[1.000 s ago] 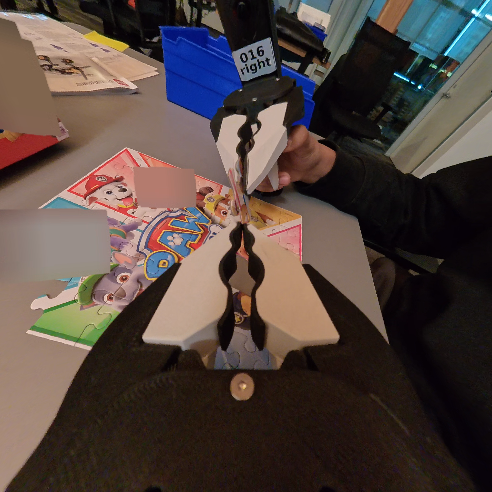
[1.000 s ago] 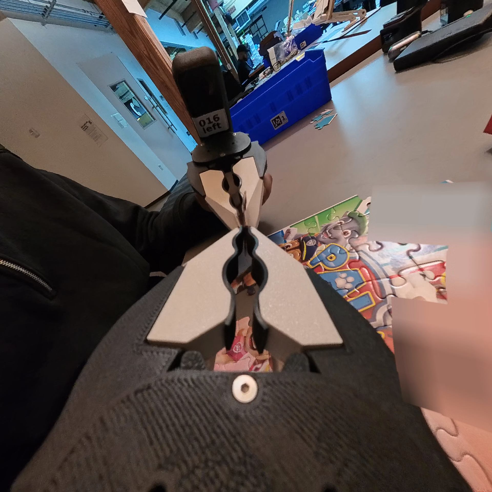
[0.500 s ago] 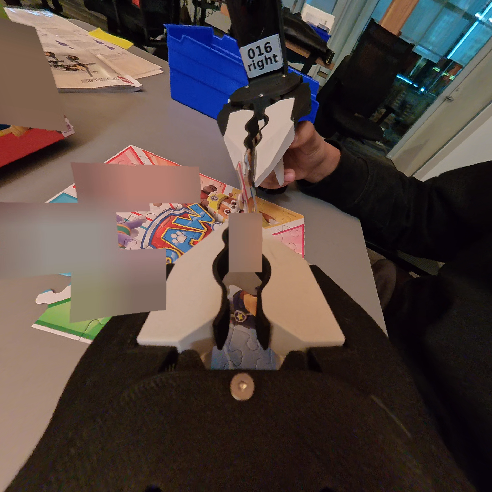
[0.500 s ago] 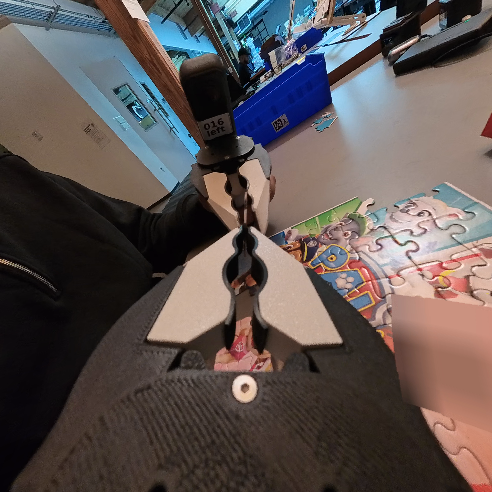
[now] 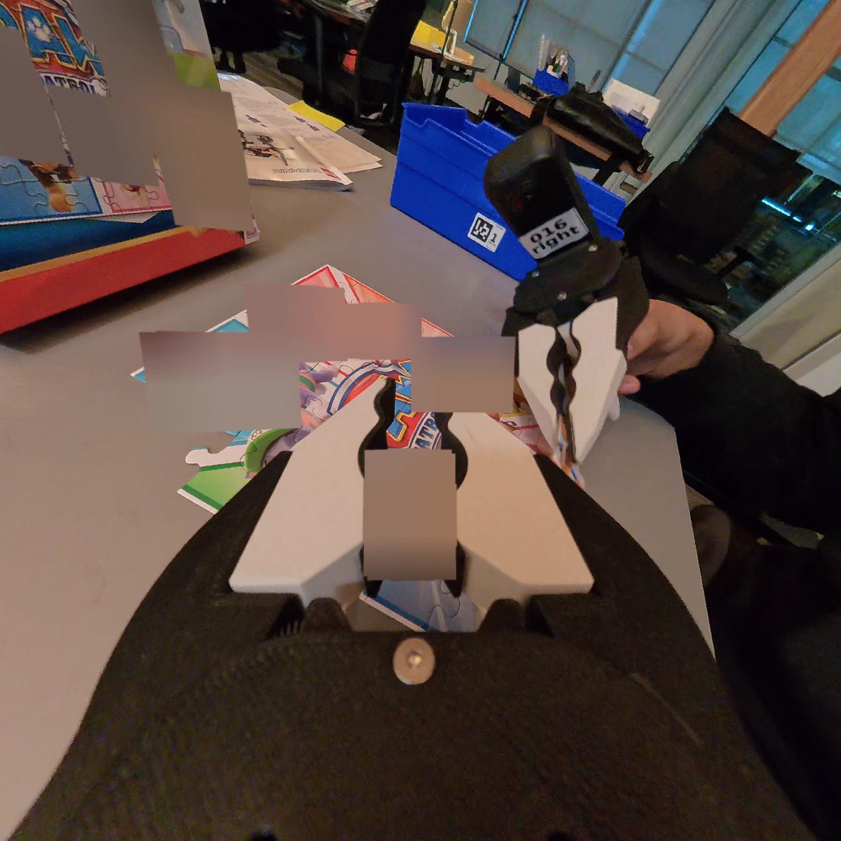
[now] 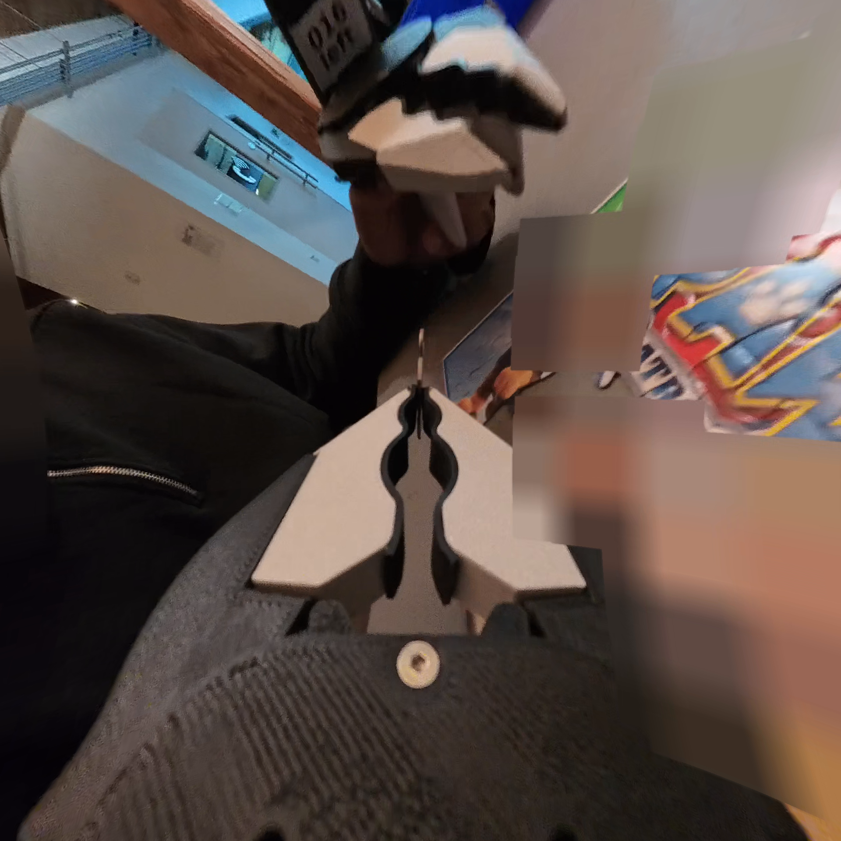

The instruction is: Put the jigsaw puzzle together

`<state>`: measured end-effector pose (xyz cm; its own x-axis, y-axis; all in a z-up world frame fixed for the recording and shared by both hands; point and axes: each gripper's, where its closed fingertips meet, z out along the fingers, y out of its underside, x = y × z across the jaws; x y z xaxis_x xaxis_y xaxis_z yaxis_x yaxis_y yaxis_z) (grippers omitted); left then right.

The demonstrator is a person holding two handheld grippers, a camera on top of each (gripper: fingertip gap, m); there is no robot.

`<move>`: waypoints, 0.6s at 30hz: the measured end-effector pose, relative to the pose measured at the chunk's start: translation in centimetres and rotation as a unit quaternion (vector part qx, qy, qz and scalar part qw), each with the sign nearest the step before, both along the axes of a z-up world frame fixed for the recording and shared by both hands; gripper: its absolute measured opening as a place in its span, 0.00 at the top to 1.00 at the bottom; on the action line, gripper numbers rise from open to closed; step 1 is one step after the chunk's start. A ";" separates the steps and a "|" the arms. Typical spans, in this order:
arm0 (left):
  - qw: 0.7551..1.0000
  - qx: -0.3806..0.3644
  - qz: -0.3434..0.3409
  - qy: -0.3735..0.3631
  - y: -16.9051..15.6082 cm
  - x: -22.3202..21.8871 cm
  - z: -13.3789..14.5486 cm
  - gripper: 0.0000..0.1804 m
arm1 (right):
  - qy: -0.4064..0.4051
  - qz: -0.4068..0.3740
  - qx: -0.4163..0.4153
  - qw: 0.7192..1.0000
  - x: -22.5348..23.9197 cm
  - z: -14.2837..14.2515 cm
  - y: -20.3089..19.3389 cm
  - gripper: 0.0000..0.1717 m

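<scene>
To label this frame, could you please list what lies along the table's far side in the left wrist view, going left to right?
Red-and-blue box → white booklet → blue bin → right gripper, its fingers shut on a puzzle piece.

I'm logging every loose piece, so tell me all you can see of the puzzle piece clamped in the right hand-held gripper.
The puzzle piece is thin, flat cardboard, seen edge-on as a pale sliver sticking out past the tips of the right hand-held gripper, whose black pads are shut on it. From the left wrist view its printed face shows mixed colours at the tips. It hangs above the puzzle near the table's edge, touching only the pads.
</scene>
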<state>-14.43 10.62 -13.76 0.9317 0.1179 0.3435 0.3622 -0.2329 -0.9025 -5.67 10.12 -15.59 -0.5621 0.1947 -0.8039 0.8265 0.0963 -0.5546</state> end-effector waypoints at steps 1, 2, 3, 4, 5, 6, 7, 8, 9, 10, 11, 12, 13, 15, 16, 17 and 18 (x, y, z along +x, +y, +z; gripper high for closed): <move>1.000 -0.002 -0.001 0.001 0.0 0.0 0.0 0.92 | -0.007 0.002 0.017 1.000 0.5 -0.6 -0.2 1.00; 1.000 -0.004 -0.001 0.002 0.1 0.1 -0.1 0.92 | -0.010 0.003 0.038 0.999 0.8 -1.2 -0.3 1.00; 1.000 -0.007 -0.002 0.004 0.1 0.1 -0.2 0.92 | -0.012 0.003 0.058 0.998 1.1 -1.8 -0.2 1.00; 1.000 -0.009 -0.003 0.005 0.1 0.1 -0.3 0.92 | -0.014 0.002 0.072 0.997 1.4 -2.1 -0.2 1.00; 1.000 -0.010 -0.003 0.006 0.2 0.2 -0.3 0.92 | -0.015 0.000 0.079 0.997 1.4 -2.3 -0.2 1.00; 1.000 -0.012 -0.004 0.007 0.2 0.2 -0.4 0.91 | -0.017 -0.004 0.081 0.997 1.4 -2.4 -0.1 1.00; 1.000 -0.014 -0.005 0.008 0.2 0.2 -0.4 0.91 | -0.019 -0.007 0.082 0.996 1.4 -2.4 0.0 1.00; 1.000 -0.015 -0.005 0.009 0.2 0.2 -0.5 0.91 | -0.020 -0.009 0.083 0.996 1.3 -2.4 0.0 1.00; 1.000 -0.016 -0.005 0.010 0.2 0.2 -0.5 0.91 | -0.021 -0.010 0.084 0.996 1.4 -2.4 0.0 1.00; 1.000 -0.016 -0.005 0.010 0.2 0.3 -0.5 0.91 | -0.023 -0.009 0.084 0.996 1.4 -2.4 0.0 1.00; 1.000 -0.016 -0.005 0.010 0.2 0.3 -0.5 0.91 | -0.025 -0.009 0.085 0.996 1.5 -2.5 0.0 1.00; 1.000 -0.015 -0.005 0.010 0.2 0.3 -0.5 0.91 | -0.026 -0.009 0.088 0.996 1.6 -2.7 -0.1 1.00; 1.000 -0.014 -0.004 0.011 0.2 0.3 -0.4 0.91 | -0.026 -0.009 0.091 0.995 1.8 -2.8 -0.2 1.00; 1.000 -0.013 -0.004 0.010 0.2 0.2 -0.4 0.91 | -0.027 -0.009 0.091 0.995 2.0 -3.0 -0.3 1.00; 1.000 -0.012 -0.004 0.009 0.2 0.2 -0.4 0.91 | -0.027 -0.010 0.090 0.996 2.1 -3.0 -0.4 1.00; 1.000 -0.012 -0.004 0.009 0.2 0.3 -0.3 0.91 | -0.026 -0.011 0.089 0.996 2.1 -3.0 -0.4 1.00; 1.000 -0.012 -0.005 0.009 0.2 0.3 -0.3 0.91 | -0.025 -0.014 0.089 0.996 2.1 -3.0 -0.4 1.00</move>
